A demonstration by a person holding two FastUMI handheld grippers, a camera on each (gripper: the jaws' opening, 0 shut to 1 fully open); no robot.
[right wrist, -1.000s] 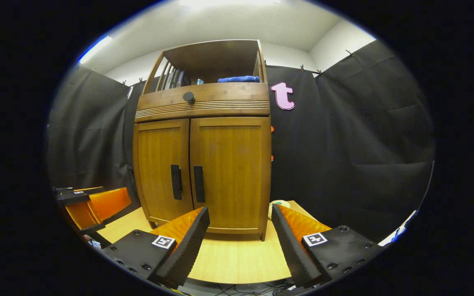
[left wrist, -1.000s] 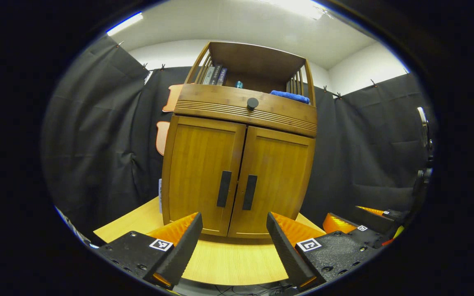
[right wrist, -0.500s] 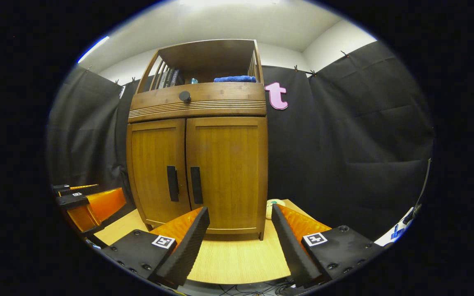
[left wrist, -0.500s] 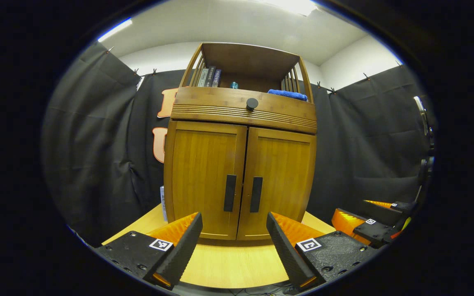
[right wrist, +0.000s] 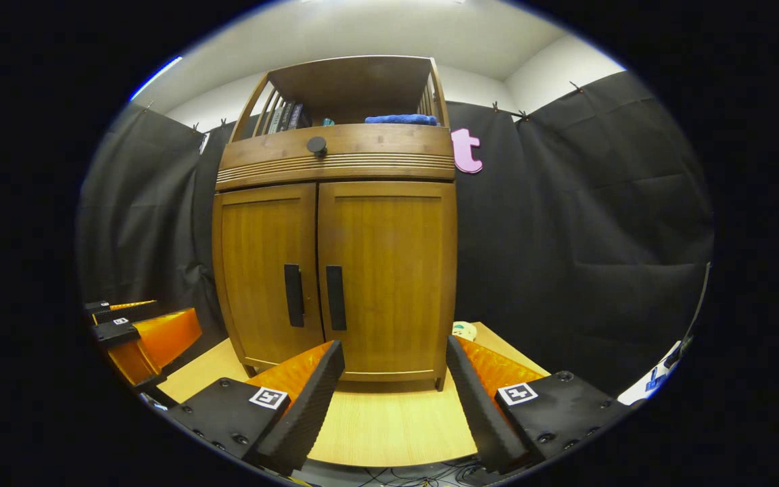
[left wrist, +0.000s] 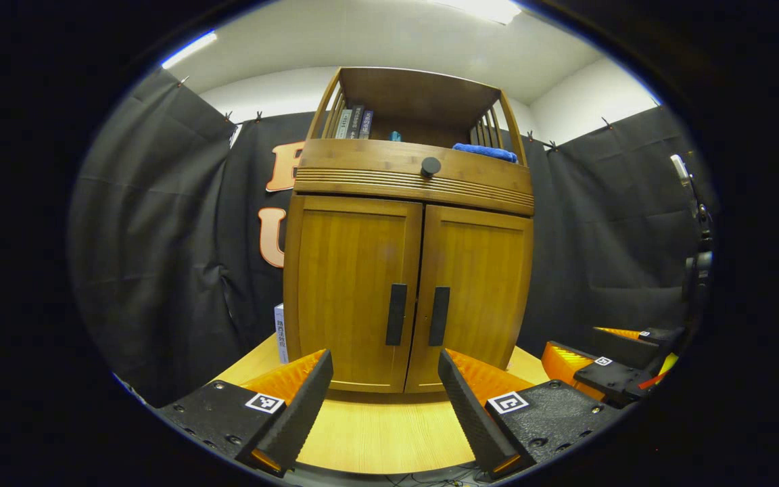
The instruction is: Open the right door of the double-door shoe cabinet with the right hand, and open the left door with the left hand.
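Both tongs wide, empty: left tongs [left wrist: 384,396], right tongs [right wrist: 395,392]. Ahead, cabinet [right wrist: 335,270] doors shut; inside hidden.

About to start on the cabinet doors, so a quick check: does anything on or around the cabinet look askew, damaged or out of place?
Nothing stands out. The left door and right door sit shut and flush, handles upright side by side; the blue cloth lies flat on the top shelf.

- black cloth wall [left wrist: 159,223] hangs all around, clipped along its top edge
- white ceiling [left wrist: 376,40] up top, strip light [left wrist: 190,47] upper left
- light wooden tabletop [right wrist: 389,423] across the bottom
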